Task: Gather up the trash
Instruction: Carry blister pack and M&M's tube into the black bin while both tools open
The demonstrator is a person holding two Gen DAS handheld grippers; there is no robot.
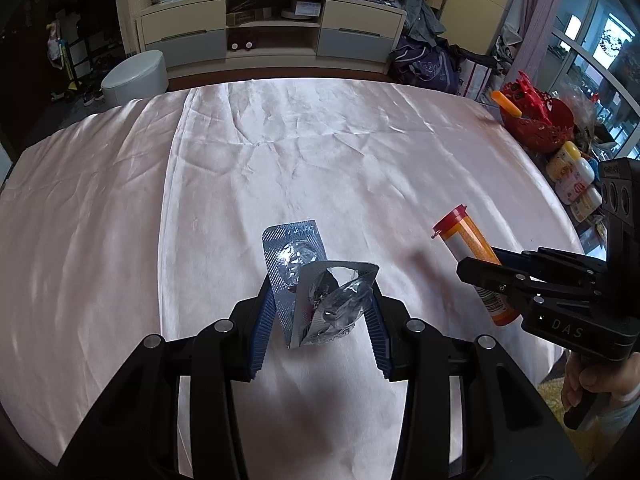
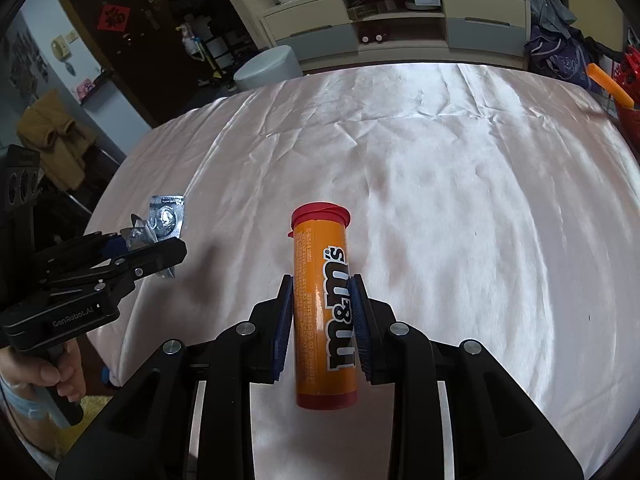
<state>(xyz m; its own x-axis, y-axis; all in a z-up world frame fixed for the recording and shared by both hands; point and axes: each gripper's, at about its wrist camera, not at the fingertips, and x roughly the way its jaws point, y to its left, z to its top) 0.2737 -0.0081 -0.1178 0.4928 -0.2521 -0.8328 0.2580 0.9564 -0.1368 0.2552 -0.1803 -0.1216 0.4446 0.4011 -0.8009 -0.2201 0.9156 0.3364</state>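
Note:
My left gripper [image 1: 320,292] is shut on crumpled silver blister packs [image 1: 316,280], held above the pink cloth. The packs stick up past the blue pads [image 1: 264,320]. In the right wrist view the same gripper [image 2: 148,246] shows at the left with the foil packs [image 2: 166,218] in its tip. My right gripper [image 2: 322,312] is shut on an orange M&M's tube [image 2: 322,308] with a red cap, lifted off the cloth. In the left wrist view that tube [image 1: 470,252] pokes out of the right gripper [image 1: 492,276] at the right.
A table covered in pink satin cloth [image 1: 280,160] fills both views. A red basket [image 1: 536,120] and small yellow-capped bottles [image 1: 572,176] stand at its right edge. A grey stool [image 1: 134,76] and a TV cabinet [image 1: 272,32] lie beyond. A hand [image 1: 588,384] holds the right gripper's handle.

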